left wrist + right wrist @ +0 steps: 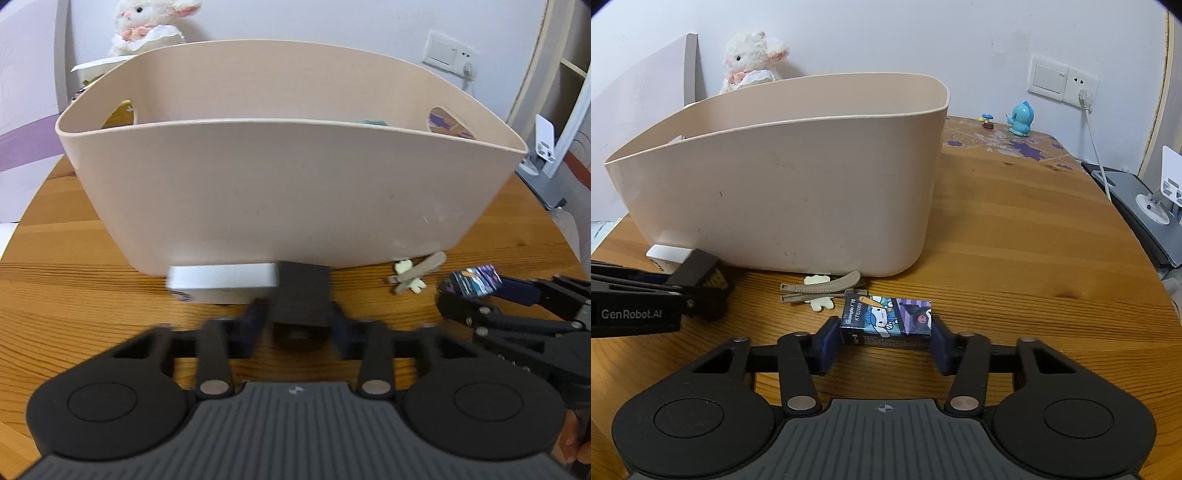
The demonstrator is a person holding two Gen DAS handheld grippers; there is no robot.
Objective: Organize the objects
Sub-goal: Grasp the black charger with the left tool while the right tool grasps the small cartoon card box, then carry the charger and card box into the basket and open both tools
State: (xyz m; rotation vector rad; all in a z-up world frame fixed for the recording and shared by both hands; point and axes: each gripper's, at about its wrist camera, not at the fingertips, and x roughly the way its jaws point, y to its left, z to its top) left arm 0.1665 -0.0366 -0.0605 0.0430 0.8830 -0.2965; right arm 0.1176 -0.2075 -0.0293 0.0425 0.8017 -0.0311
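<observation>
A tall beige bin (288, 184) stands on the wooden table (55, 295); it also shows in the right wrist view (783, 199). My left gripper (300, 317) is shut on a black box (301, 297) just in front of the bin; the box also shows in the right wrist view (701, 275). A white box (221, 282) lies against the bin's base to its left. My right gripper (885, 332) is shut on a small cartoon-printed box (886, 319), low over the table; the box also shows in the left wrist view (472, 282). A beige hair clip (822, 290) lies between the grippers.
A plush lamb (753, 59) sits behind the bin by the wall. A blue figurine (1019, 120) and a small mushroom toy (988, 121) stand at the table's far right. A grey stand (1160, 206) is off the table's right edge. A wall socket (1062, 83) has a cable.
</observation>
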